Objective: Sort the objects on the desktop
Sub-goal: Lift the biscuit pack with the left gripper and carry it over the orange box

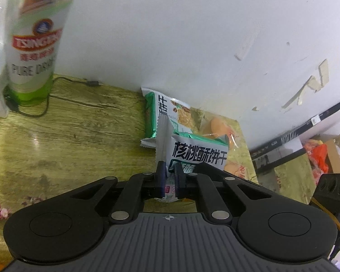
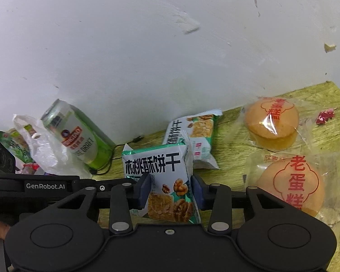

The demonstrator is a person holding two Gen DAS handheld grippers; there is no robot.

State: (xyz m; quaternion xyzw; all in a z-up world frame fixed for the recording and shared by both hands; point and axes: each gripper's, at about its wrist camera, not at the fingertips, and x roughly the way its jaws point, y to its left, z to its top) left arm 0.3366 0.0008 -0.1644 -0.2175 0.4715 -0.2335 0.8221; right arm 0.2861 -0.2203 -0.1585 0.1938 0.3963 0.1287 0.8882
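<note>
Now both grippers clamp one walnut biscuit packet: left gripper pinching its edge, right gripper across its body, centre frame, above the desk.

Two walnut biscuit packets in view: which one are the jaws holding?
The front packet, held upright between the right gripper's jaws and pinched by the left gripper. The other packet lies untouched behind it against the wall.

Biscuit pack upright in my grip; second pack and two cakes flat by wall; can standing.
</note>
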